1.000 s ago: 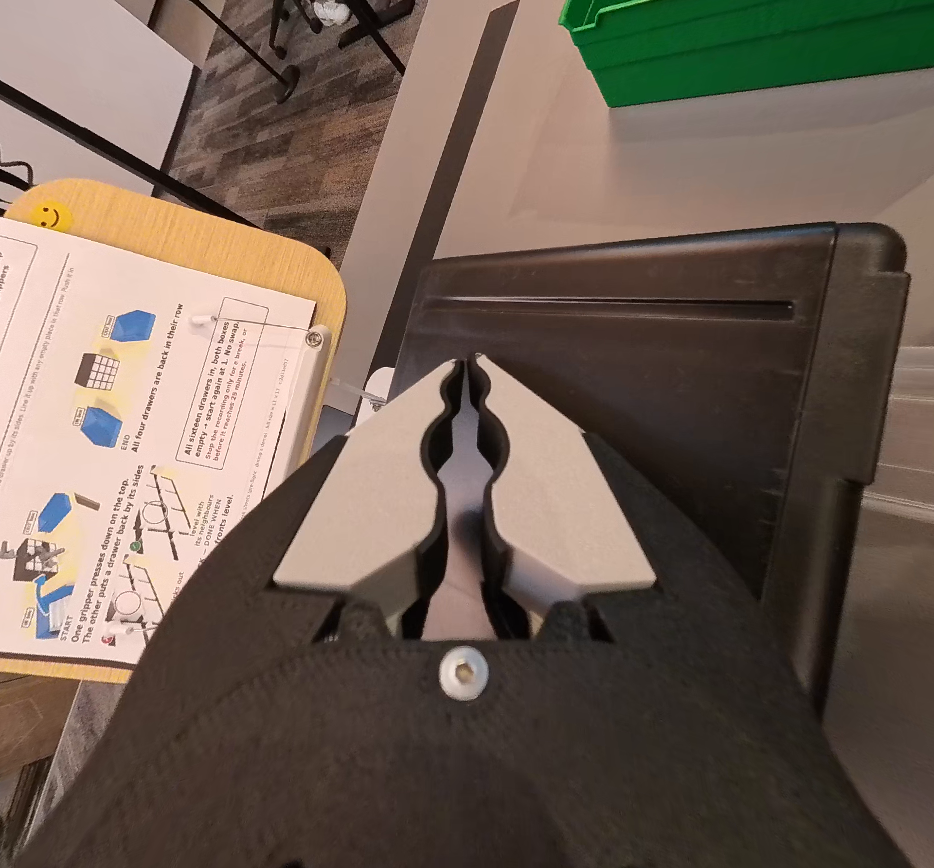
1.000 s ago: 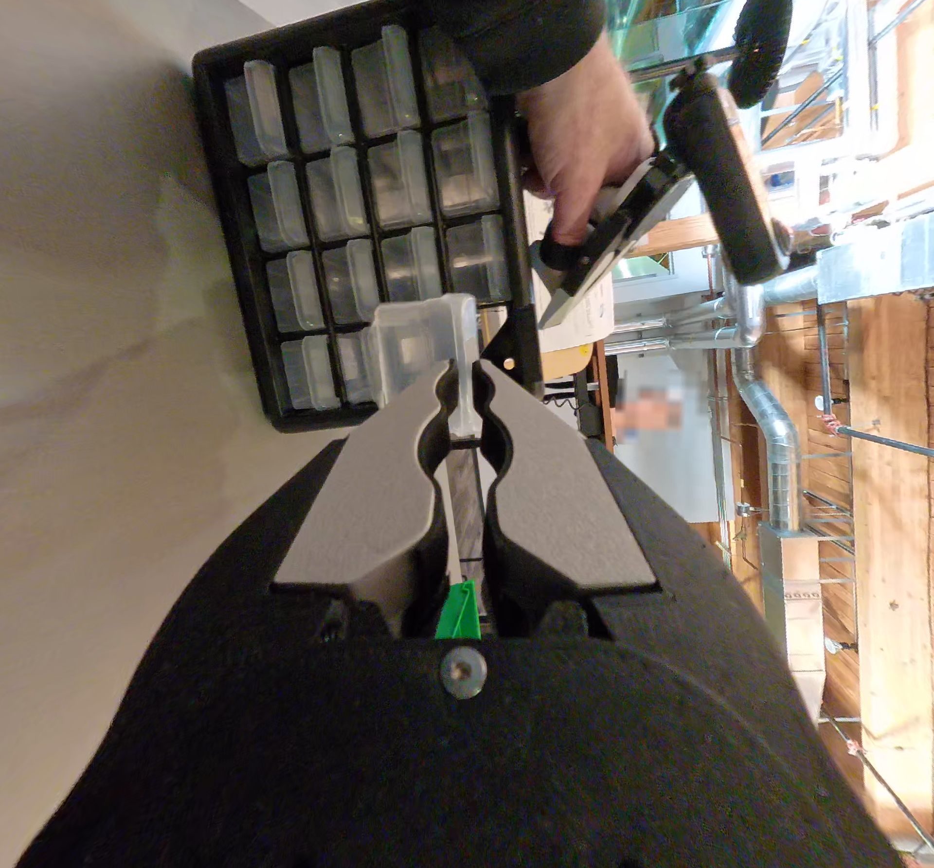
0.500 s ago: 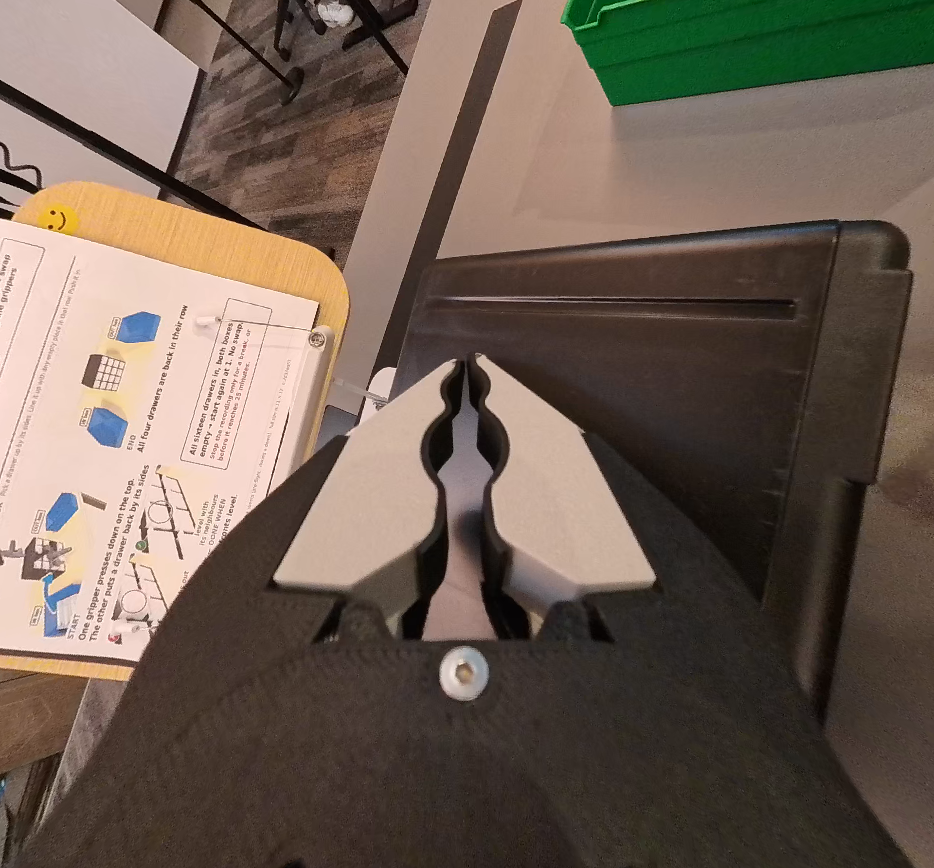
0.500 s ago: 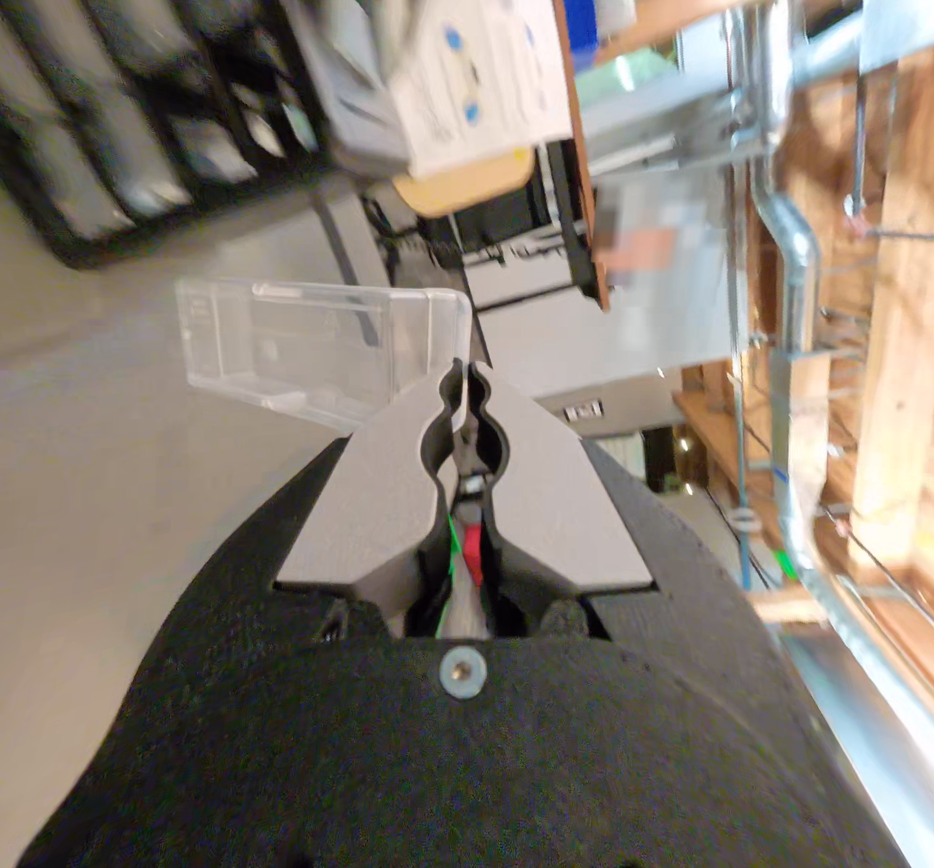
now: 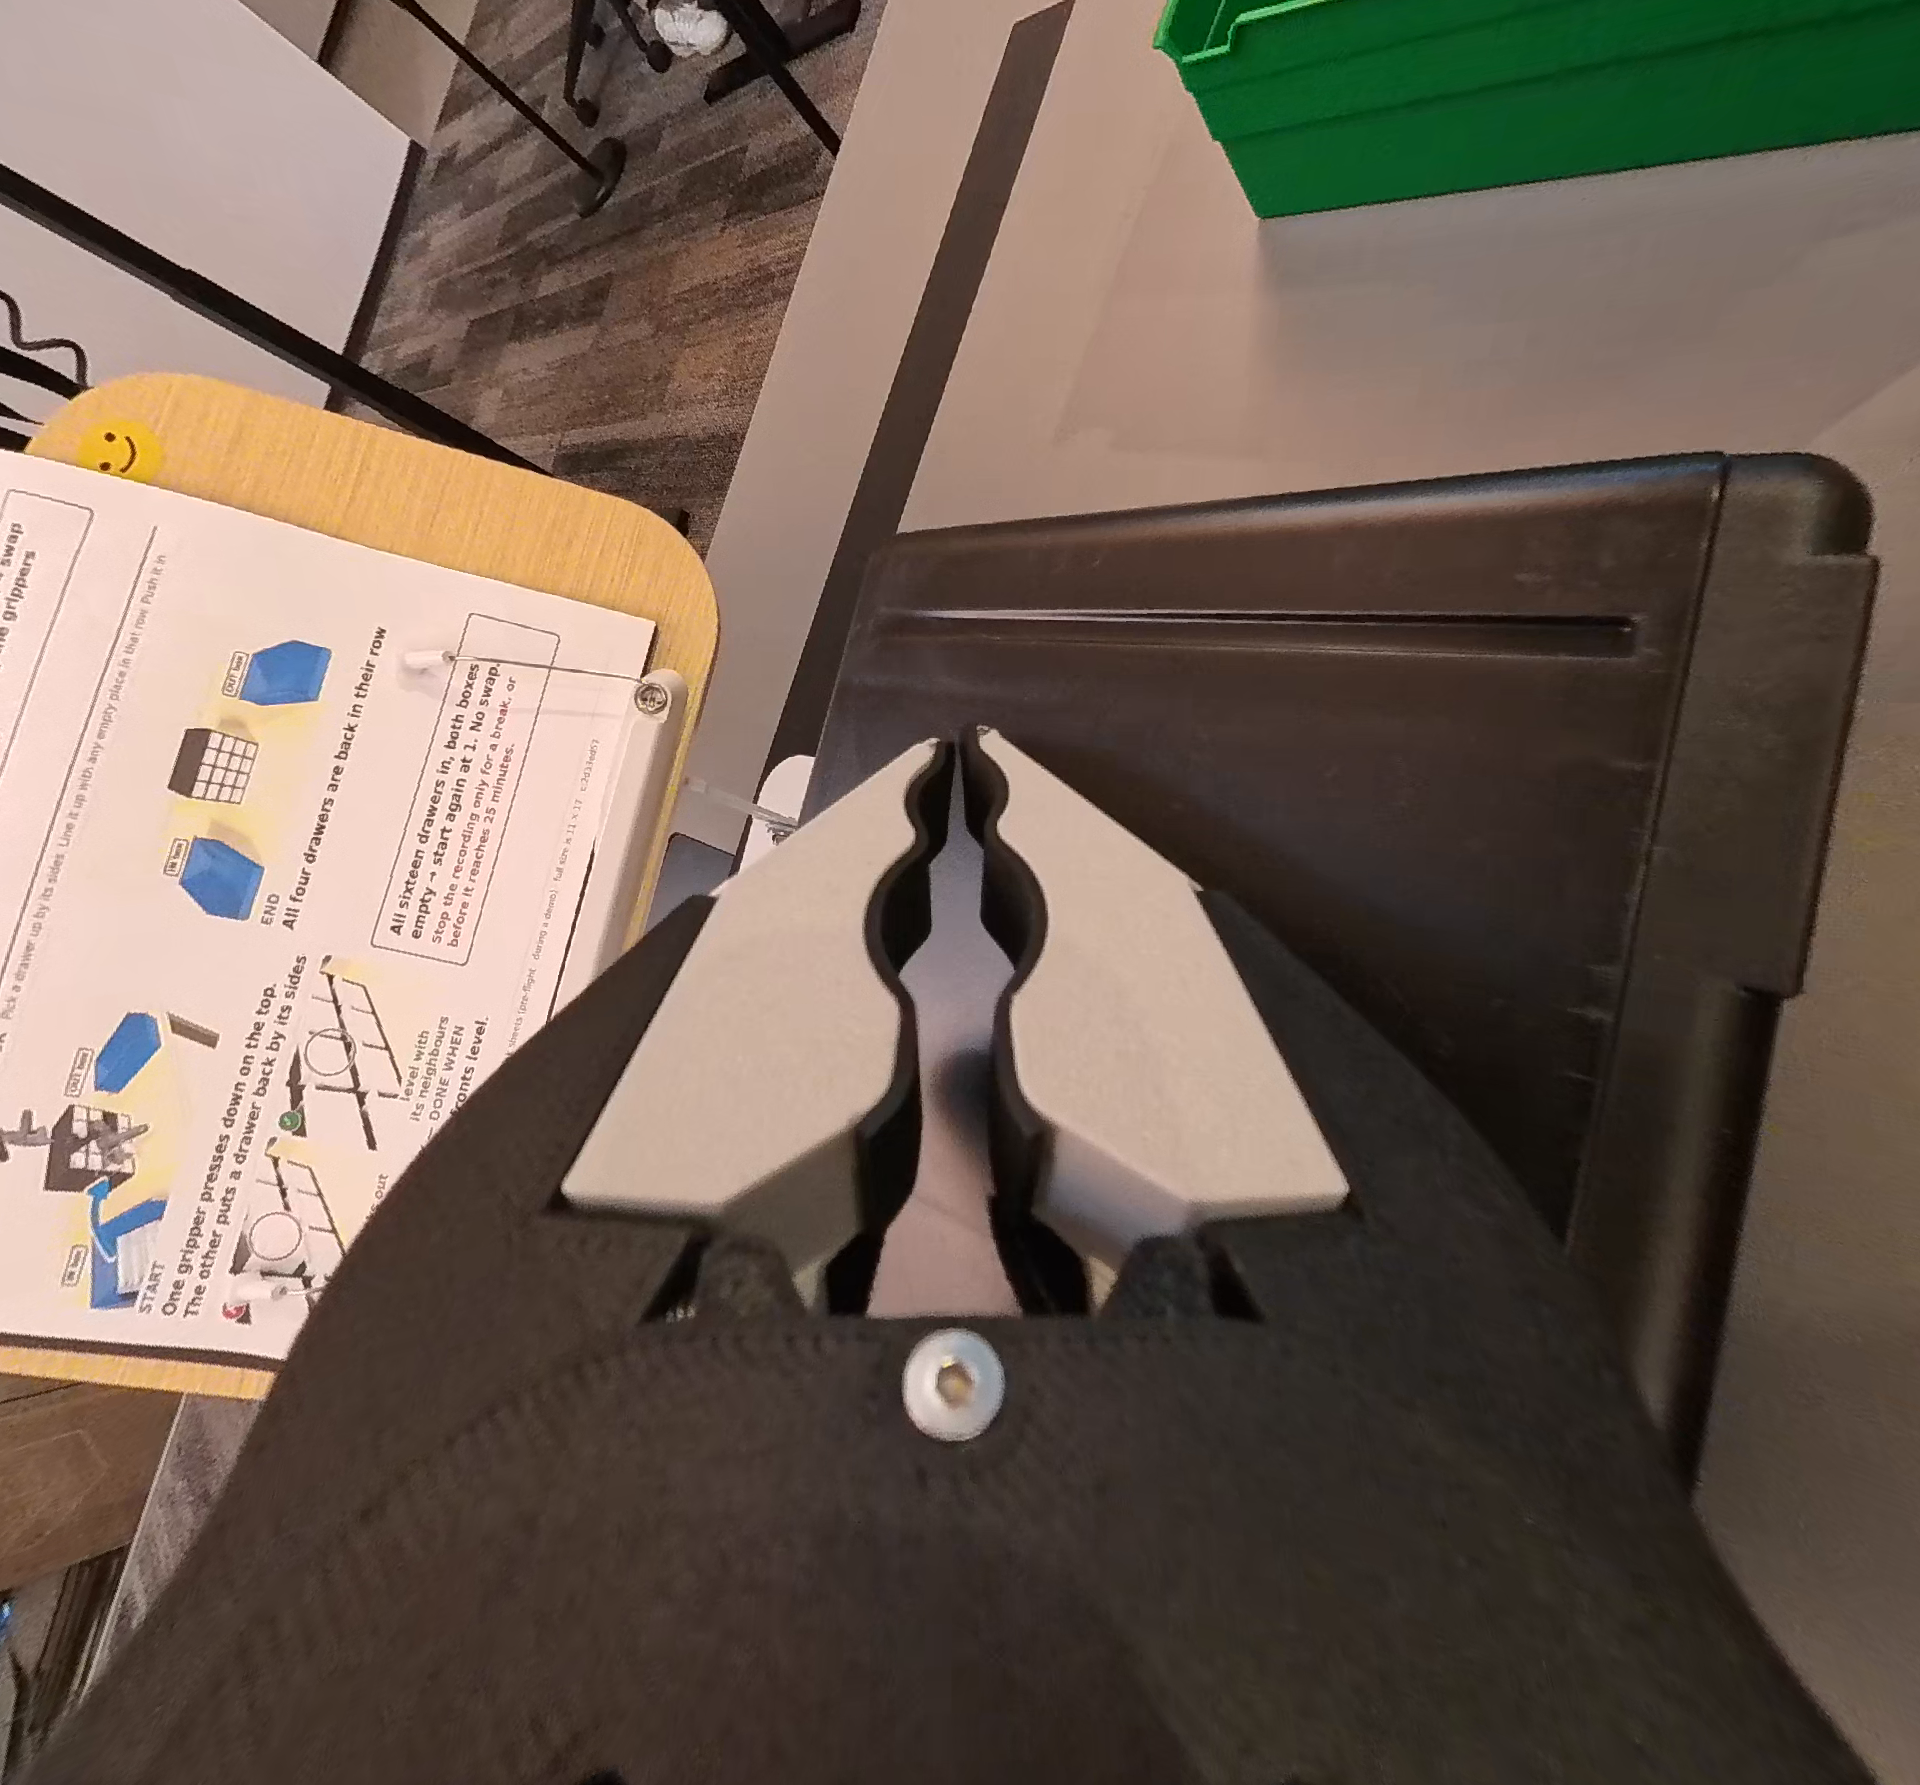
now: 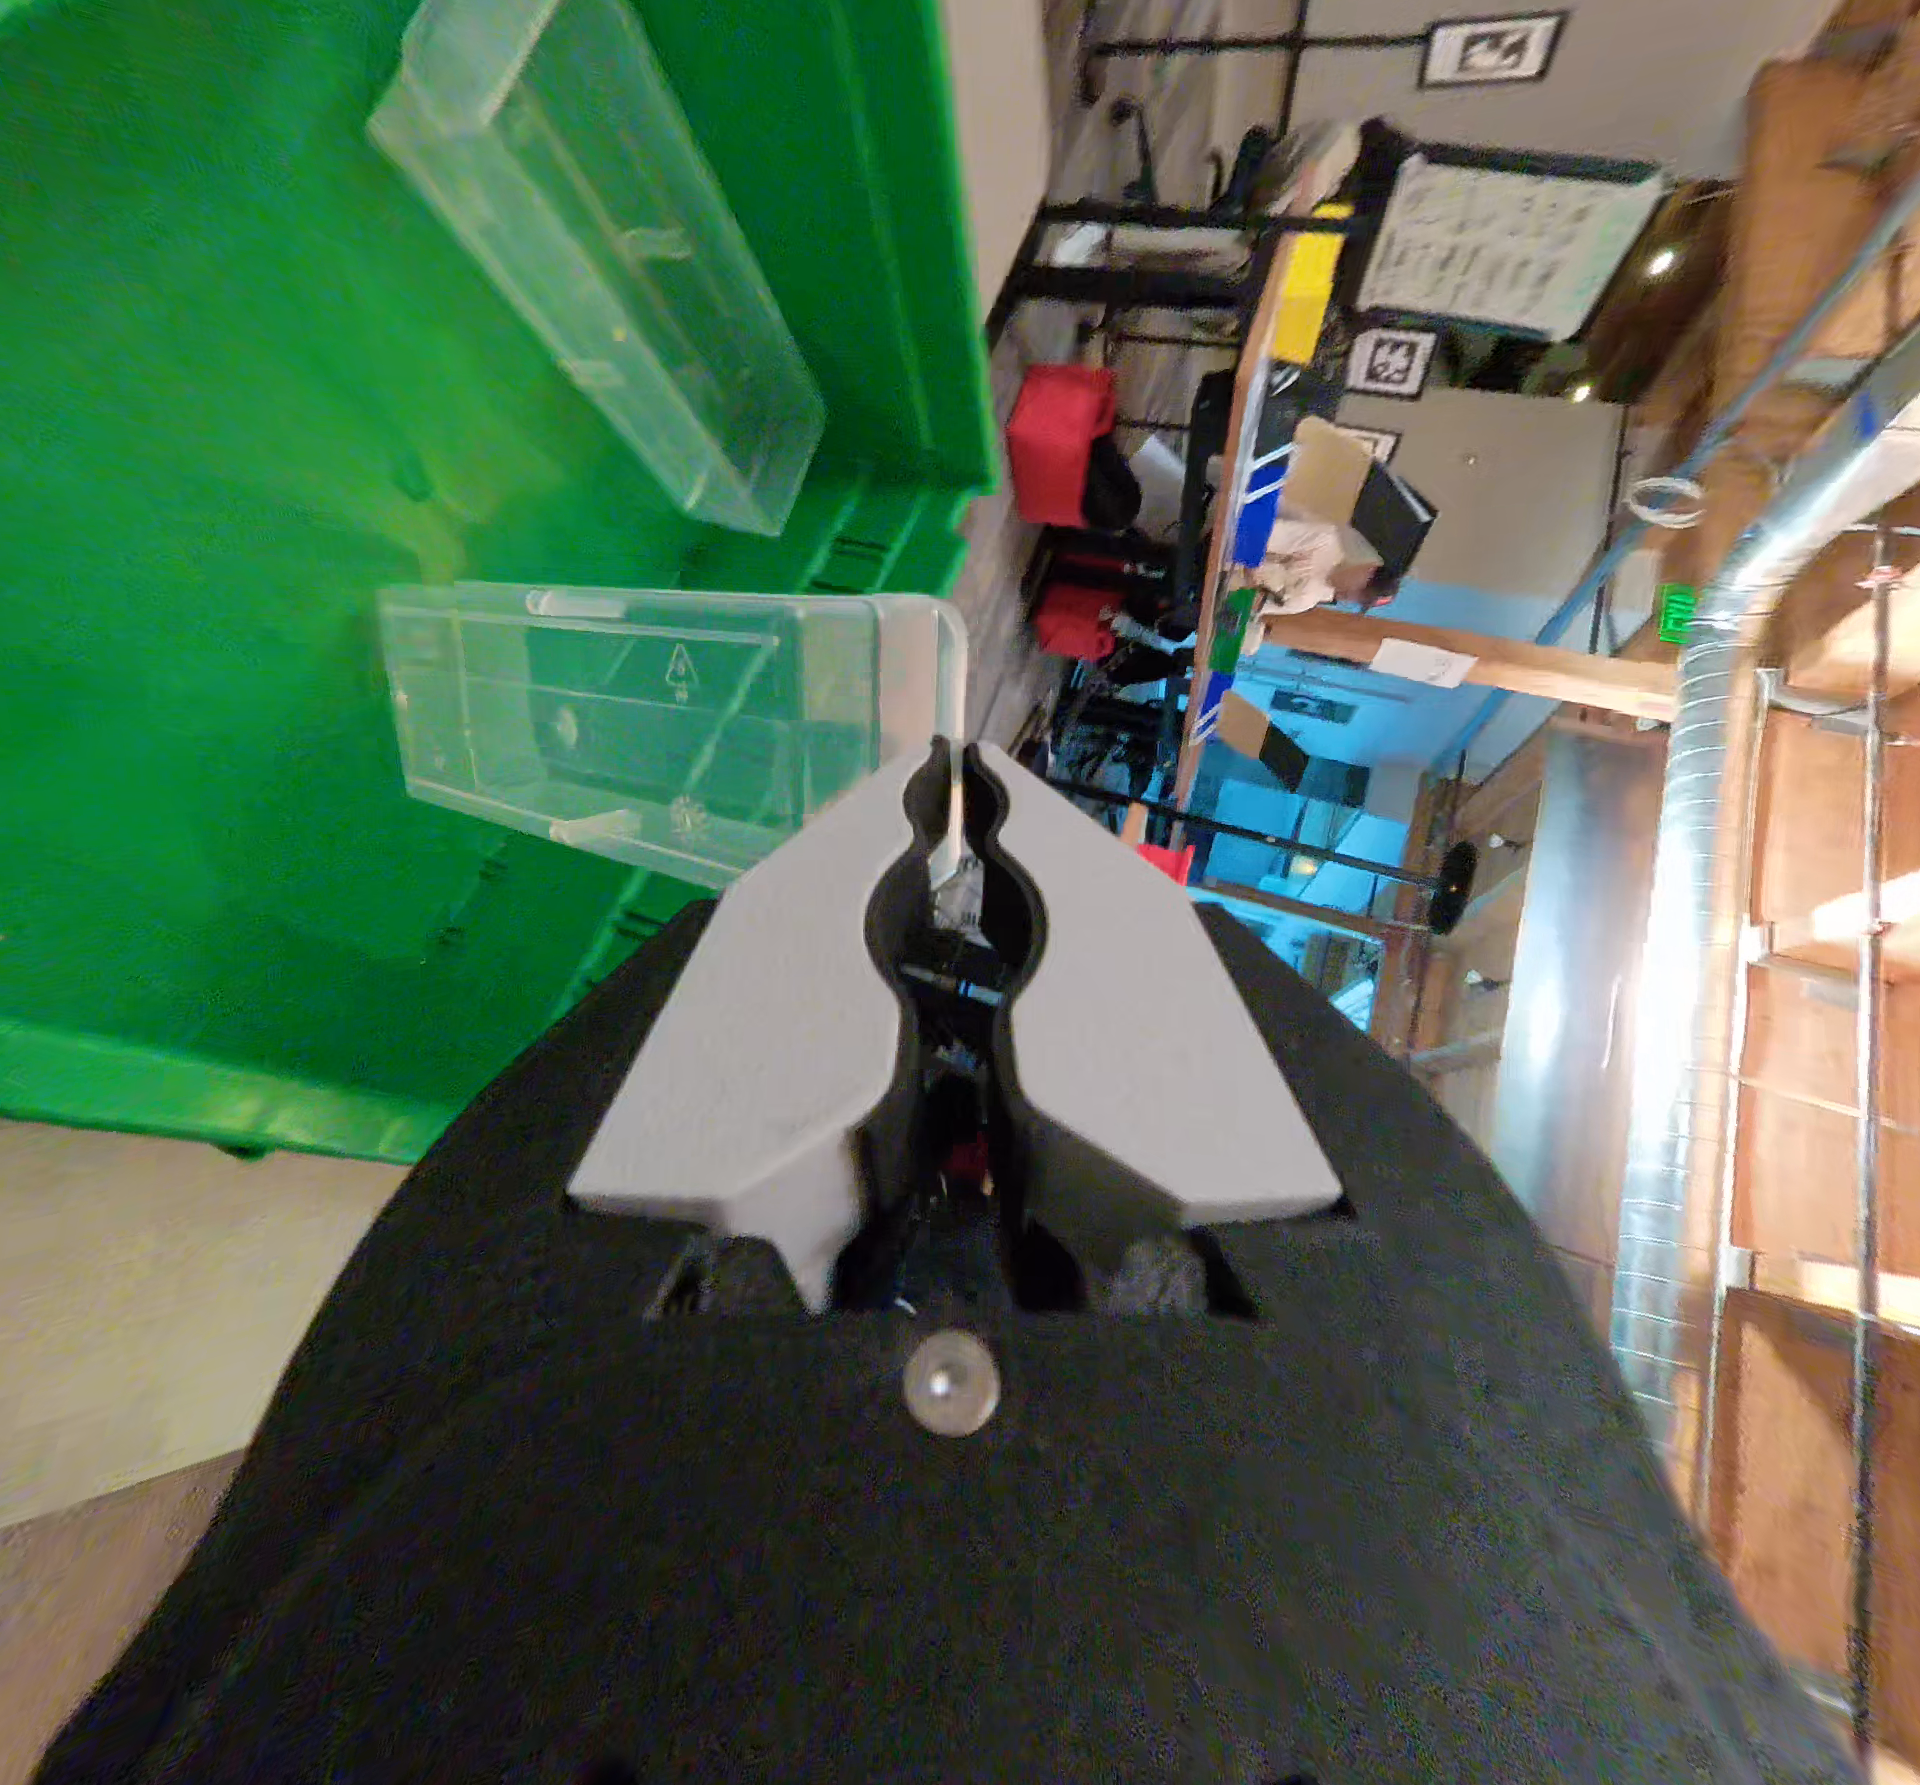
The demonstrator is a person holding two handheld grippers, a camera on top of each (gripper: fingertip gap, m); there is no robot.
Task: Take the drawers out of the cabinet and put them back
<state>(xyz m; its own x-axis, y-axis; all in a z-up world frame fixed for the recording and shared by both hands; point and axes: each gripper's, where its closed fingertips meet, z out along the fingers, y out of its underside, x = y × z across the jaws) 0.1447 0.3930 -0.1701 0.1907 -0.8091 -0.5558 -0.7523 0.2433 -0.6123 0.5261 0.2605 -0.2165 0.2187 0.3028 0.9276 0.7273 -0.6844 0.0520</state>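
My left gripper is shut and empty, its tips pressed on the flat top of the black drawer cabinet. My right gripper is shut on the front tab of a clear plastic drawer and holds it in the air over the green bin. A second clear drawer lies inside that bin. The cabinet's drawer front is hidden in both views.
The green bin also shows at the upper right of the left wrist view, on the grey table behind the cabinet. A wooden side table with a printed instruction sheet stands left of the cabinet. Shelving and clutter fill the room beyond.
My right gripper pulled the clear drawer out of the cabinet and swung it away across the table to over the green bin. My left gripper stayed shut on the cabinet top.
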